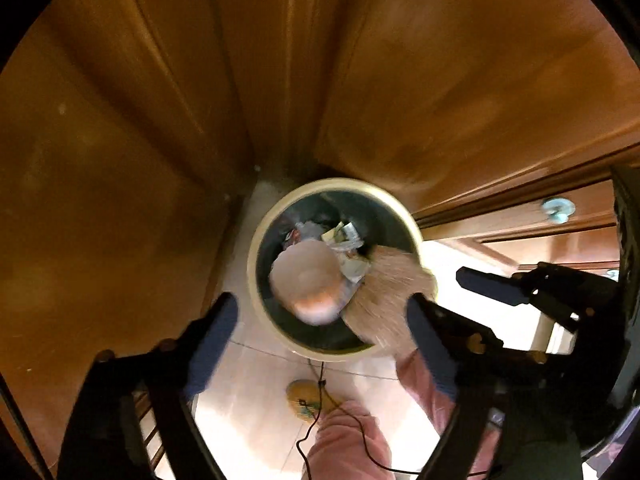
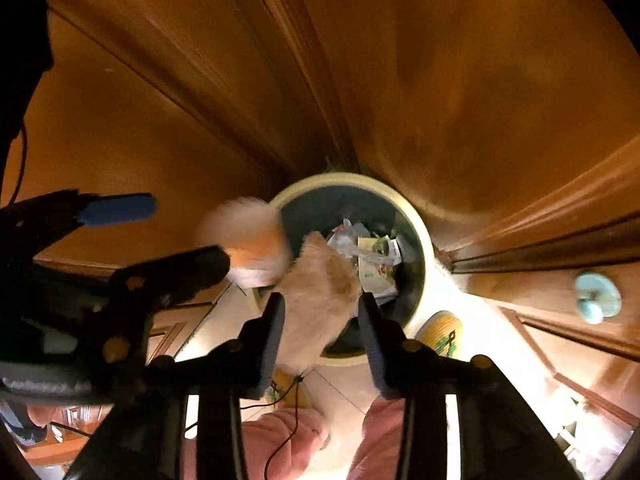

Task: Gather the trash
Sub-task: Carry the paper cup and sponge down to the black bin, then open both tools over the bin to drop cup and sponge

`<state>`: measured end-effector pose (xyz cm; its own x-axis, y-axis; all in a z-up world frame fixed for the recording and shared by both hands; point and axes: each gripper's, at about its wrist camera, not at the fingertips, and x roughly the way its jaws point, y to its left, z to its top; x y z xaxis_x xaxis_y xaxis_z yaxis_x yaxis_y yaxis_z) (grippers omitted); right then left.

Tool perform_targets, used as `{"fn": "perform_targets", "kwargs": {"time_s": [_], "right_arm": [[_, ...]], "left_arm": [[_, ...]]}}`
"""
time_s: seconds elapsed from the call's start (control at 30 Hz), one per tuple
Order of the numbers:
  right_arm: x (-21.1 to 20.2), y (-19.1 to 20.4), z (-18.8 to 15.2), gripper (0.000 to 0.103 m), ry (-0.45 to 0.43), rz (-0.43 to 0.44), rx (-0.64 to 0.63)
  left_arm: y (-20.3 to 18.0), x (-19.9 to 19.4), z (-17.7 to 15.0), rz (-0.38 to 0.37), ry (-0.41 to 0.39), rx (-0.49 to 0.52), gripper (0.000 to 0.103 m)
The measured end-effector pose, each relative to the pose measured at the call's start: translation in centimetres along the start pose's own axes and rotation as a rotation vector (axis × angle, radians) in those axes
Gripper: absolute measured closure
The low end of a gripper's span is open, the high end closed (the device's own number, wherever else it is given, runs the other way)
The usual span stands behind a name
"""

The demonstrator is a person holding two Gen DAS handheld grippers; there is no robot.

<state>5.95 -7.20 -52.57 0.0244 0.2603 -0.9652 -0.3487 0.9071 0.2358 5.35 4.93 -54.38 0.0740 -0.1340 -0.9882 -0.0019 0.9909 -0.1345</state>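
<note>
A round bin with a cream rim [image 1: 256, 264] [image 2: 425, 248] and a dark liner stands on the floor below both grippers, with crumpled paper and wrappers [image 1: 344, 240] [image 2: 376, 256] inside. My left gripper [image 1: 322, 346] [image 2: 188, 232] is wide open above it. A blurred pale round piece of trash [image 1: 308, 280] [image 2: 248, 240] hangs free over the bin's mouth. My right gripper [image 2: 322, 332] is open, and a blurred tan fuzzy piece [image 2: 320, 292] [image 1: 388, 296] sits between and just beyond its fingers at the bin's near rim.
Brown wooden cabinet doors [image 1: 440, 80] [image 2: 480, 80] rise right behind the bin, one with a pale blue knob [image 1: 558, 208] [image 2: 596, 296]. On the light tiled floor are a person's pink trouser legs [image 1: 344, 440], a yellow slipper [image 1: 304, 398] [image 2: 440, 332] and a thin black cable [image 1: 320, 384].
</note>
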Motion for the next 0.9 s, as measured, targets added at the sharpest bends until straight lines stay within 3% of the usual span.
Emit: {"fn": "perform_targets", "kwargs": {"time_s": [0.17, 0.43, 0.6, 0.9], "right_arm": [[0.7, 0.3, 0.3, 0.060, 0.001, -0.016, 0.001], [-1.9, -0.5, -1.2, 0.060, -0.016, -0.012, 0.044], [-4.9, -0.5, -1.3, 0.060, -0.039, -0.013, 0.092], [-14.2, 0.5, -1.7, 0.060, -0.139, -0.037, 0.166]], "left_arm": [[0.8, 0.8, -0.6, 0.033, 0.020, 0.001, 0.014], [-0.6, -1.7, -0.4, 0.064, -0.020, 0.032, 0.014], [-1.7, -5.7, -0.1, 0.074, -0.052, 0.069, 0.014], [-4.2, -15.9, 0.4, 0.086, -0.137, 0.096, 0.012]]}}
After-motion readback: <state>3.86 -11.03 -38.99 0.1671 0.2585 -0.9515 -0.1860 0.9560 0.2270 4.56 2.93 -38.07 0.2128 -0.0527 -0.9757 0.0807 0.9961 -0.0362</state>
